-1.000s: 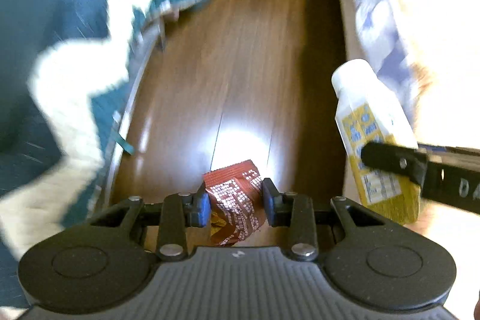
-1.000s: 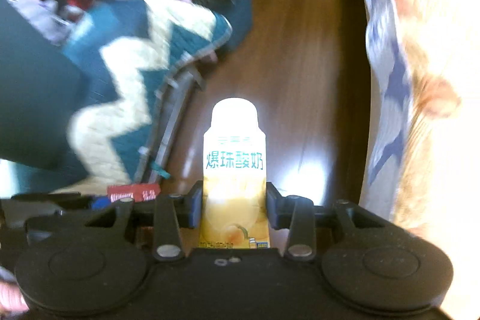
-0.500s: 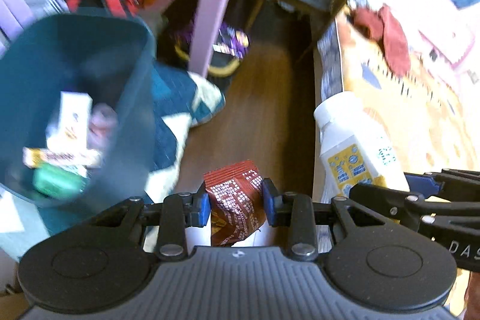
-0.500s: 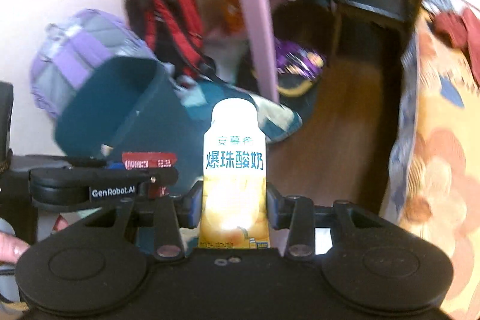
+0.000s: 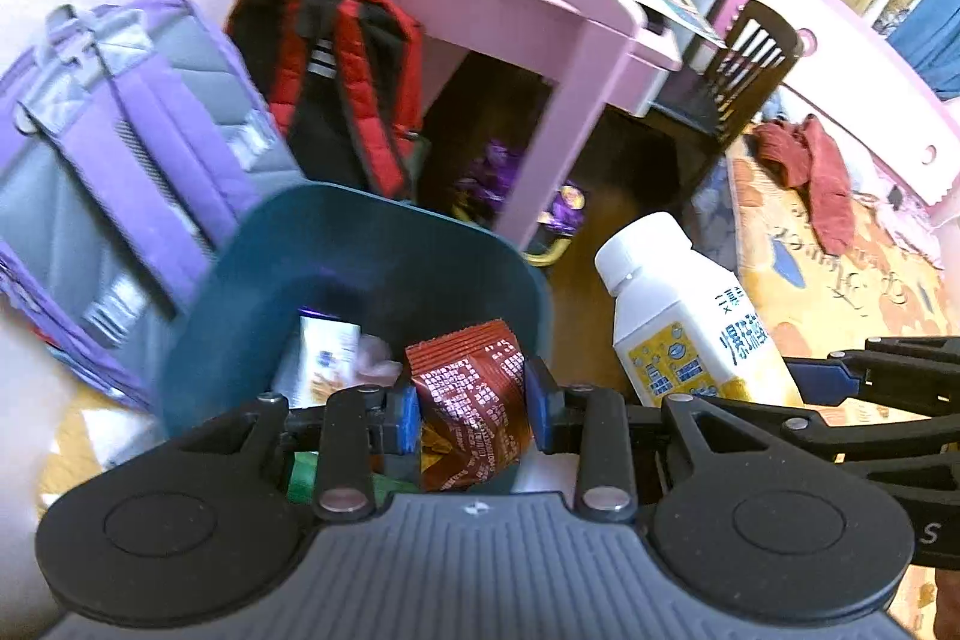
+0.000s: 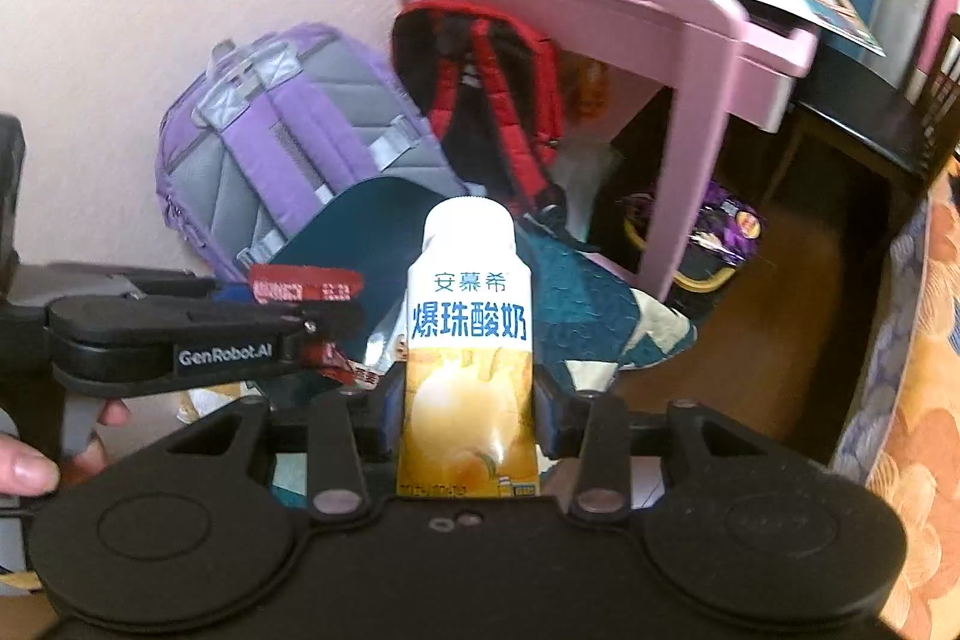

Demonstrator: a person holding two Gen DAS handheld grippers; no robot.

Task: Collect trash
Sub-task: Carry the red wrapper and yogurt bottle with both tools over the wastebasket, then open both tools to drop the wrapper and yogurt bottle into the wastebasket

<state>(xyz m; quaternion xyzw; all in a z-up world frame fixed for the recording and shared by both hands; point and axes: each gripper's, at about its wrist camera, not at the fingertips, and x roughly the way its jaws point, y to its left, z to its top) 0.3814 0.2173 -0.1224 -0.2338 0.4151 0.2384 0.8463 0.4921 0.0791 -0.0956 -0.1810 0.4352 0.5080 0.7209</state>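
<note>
Left wrist view: looks forward and steeply down along the left gripper (image 5: 471, 409), close over the open teal bin (image 5: 372, 274).
Right wrist view: looks forward and down along the right gripper (image 6: 468, 403), set just right of the other, the bin (image 6: 354, 226) lying further off to its left.
Cross-sighting: each view catches the other gripper at its edge.
Shared ground: bin, purple backpack (image 5: 114, 148), red backpack (image 6: 486, 100), pink desk (image 5: 510, 10).
</note>
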